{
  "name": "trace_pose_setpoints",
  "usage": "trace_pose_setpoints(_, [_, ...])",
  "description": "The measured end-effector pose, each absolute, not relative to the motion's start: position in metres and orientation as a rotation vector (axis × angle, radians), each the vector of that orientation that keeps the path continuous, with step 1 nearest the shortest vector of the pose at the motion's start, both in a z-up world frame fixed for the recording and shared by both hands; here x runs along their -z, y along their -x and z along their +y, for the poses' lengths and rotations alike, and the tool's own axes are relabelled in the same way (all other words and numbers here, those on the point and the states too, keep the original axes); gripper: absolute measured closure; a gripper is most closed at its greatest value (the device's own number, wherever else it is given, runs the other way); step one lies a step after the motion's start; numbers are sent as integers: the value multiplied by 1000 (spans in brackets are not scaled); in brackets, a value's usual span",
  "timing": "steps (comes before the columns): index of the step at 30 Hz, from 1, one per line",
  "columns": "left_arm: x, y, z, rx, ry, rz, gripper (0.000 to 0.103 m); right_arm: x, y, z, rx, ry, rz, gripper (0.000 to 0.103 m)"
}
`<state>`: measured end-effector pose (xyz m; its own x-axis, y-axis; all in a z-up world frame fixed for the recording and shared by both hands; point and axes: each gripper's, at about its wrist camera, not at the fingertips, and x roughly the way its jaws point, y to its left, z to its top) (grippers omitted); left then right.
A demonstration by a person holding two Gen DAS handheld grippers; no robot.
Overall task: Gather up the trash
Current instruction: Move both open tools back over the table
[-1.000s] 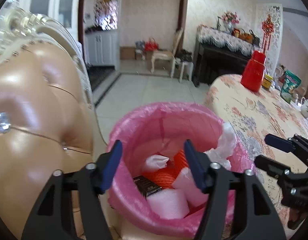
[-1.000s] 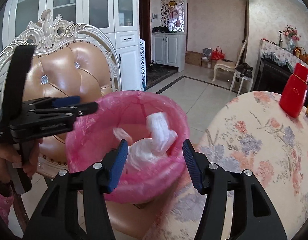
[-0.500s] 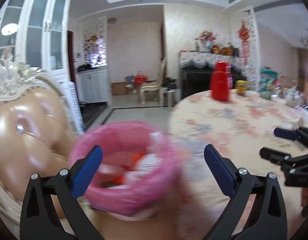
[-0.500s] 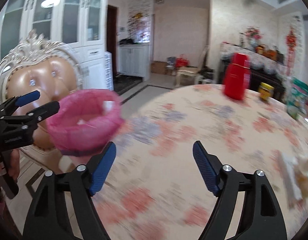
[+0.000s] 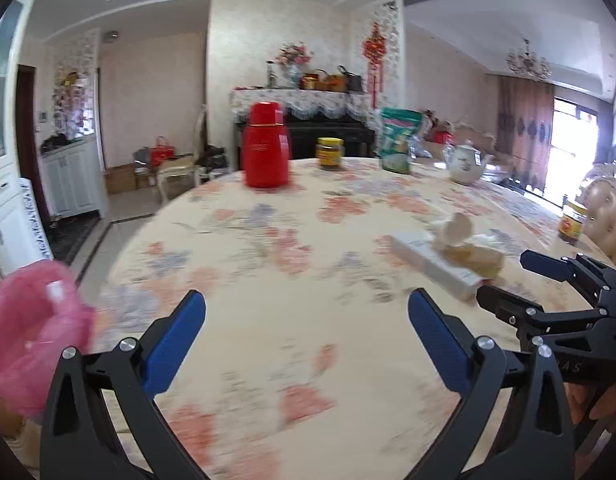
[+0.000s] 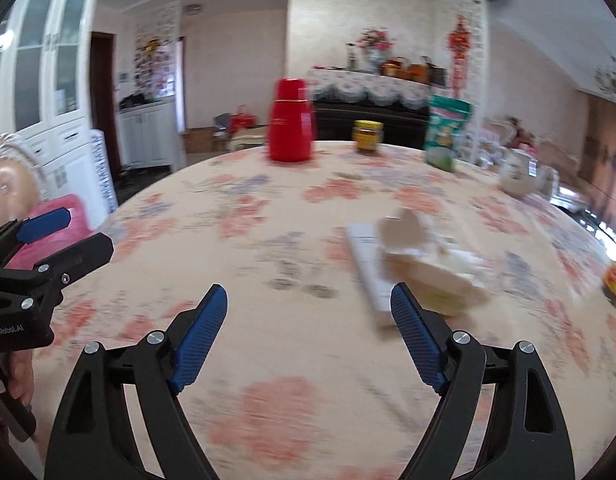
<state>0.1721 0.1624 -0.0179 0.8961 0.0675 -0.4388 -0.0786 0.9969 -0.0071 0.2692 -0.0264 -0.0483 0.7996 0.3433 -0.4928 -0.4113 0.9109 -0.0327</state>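
Both grippers hang over the floral-clothed round counter (image 5: 308, 280) with nothing between their blue pads. Left gripper (image 5: 306, 338) stands wide; right gripper (image 6: 308, 334) is nearly as wide, its jaws opening. Trash lies ahead on the cloth: a long white cardboard box (image 6: 368, 268) touching a crumpled pale-yellow wrapper (image 6: 432, 276), just beyond the right gripper's right fingertip. A pink-bagged bin (image 5: 32, 336) sits off the counter's left edge. Farther back stand a red thermos flask (image 5: 266, 150), a yellow-lidded jar (image 5: 329, 153), a green pouch (image 5: 398, 140) and a white teapot (image 5: 466, 162).
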Motion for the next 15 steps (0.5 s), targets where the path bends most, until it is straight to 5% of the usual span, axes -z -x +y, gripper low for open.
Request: trace_pose_setpoints(15, [50, -281, 86, -31, 82, 605, 5, 80, -343, -160, -182, 2, 590, 24])
